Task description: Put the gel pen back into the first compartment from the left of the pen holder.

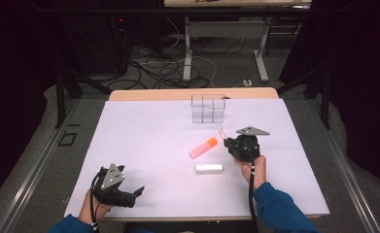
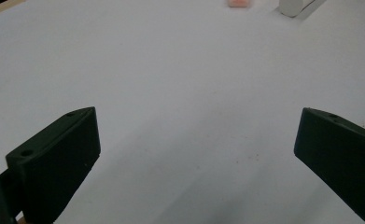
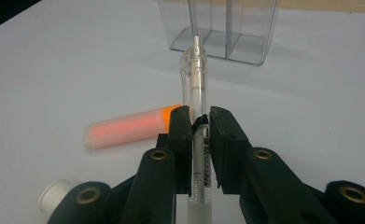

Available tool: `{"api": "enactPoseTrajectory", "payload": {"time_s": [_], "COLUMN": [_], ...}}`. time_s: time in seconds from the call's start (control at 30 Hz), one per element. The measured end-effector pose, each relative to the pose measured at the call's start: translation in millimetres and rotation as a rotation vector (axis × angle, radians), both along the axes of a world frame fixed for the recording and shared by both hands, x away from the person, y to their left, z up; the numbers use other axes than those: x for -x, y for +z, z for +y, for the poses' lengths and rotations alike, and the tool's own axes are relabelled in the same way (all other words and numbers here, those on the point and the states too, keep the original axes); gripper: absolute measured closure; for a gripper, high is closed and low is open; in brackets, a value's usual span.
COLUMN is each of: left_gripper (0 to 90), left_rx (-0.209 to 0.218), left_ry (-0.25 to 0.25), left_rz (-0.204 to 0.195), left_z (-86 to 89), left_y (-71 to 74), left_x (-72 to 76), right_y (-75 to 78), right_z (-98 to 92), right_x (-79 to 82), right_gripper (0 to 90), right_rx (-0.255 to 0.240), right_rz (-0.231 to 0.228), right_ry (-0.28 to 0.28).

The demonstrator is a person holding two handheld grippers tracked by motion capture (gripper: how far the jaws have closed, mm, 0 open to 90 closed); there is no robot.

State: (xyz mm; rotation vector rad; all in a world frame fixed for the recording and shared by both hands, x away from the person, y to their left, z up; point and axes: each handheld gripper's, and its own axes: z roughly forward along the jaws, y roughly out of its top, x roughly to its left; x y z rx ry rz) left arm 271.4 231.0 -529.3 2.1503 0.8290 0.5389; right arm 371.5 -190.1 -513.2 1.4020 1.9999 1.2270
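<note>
Right now the right gripper (image 3: 200,122) is clamping a clear pen (image 3: 195,84) between its jaws, pen tip pointing toward the clear divided organizer (image 3: 227,32) at the far side of the table (image 1: 144,131). Just left of it an orange highlighter (image 1: 203,147) is lying, a white tube (image 1: 209,168) nearer. Left gripper (image 2: 196,154) is sitting at the near left, jaws wide, holding nothing.

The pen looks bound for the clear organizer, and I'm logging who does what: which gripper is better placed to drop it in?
Right. The right gripper is shut on the pen, which points toward the clear organizer. The left gripper sits open near the table's front edge.
</note>
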Motion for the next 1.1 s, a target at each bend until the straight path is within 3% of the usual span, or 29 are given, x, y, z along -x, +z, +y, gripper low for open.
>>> {"api": "enactPoseTrajectory", "payload": {"time_s": [1.1], "left_gripper": [0.3], "left_rx": [0.006], "left_ry": [0.004], "left_rz": [0.001], "left_z": [-0.2], "left_y": [0.1], "left_x": [0.0], "right_y": [7.9], "right_z": [9.7], "right_x": [-22.5], "right_gripper": [79.7], "right_rx": [-0.031], "right_rz": [-0.14], "right_ry": [0.052]}}
